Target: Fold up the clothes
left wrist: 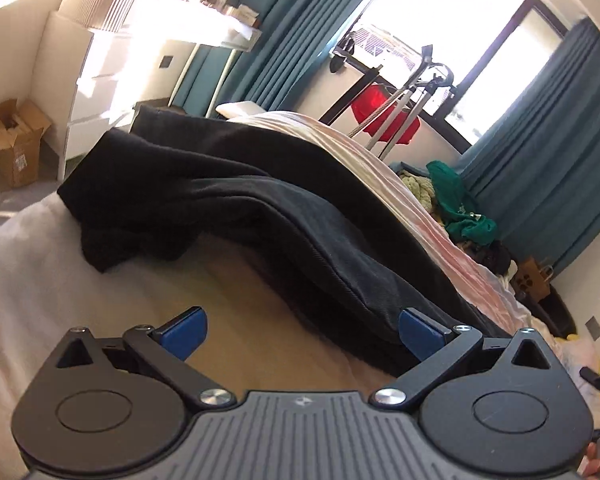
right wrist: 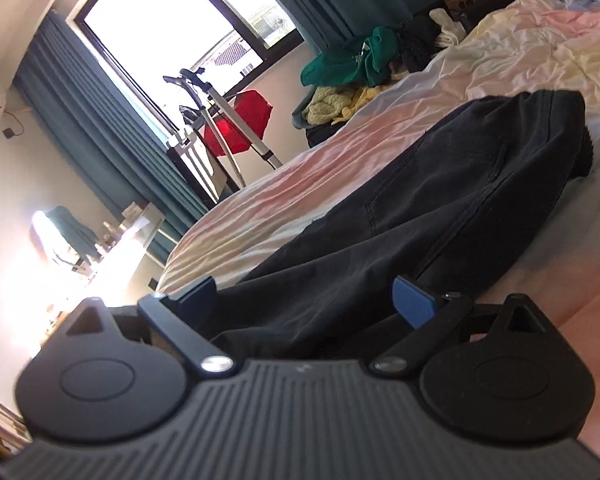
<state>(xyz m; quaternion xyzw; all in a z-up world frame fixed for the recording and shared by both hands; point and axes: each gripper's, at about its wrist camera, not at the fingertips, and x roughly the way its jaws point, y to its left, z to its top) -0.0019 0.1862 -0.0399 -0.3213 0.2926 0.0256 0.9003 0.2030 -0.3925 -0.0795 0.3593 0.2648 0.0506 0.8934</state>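
Note:
A pair of black trousers [left wrist: 236, 200] lies on the bed, rumpled, with one end near each gripper. My left gripper [left wrist: 300, 332] is open, low over the bedsheet; its right blue fingertip [left wrist: 418, 332] touches the near edge of the trousers and nothing is between the jaws. In the right wrist view the same trousers [right wrist: 440, 200] stretch away from me, pocket and seams showing. My right gripper [right wrist: 304, 300] is open with the trouser cloth lying between its fingers.
The bed [left wrist: 400, 184] has a pale pink and cream crumpled sheet. A heap of green and yellow clothes [right wrist: 352, 68] lies at its far side. A garment steamer stand with a red cloth [right wrist: 240, 120], teal curtains, white drawers [left wrist: 96, 80] and a cardboard box [left wrist: 14, 144] surround the bed.

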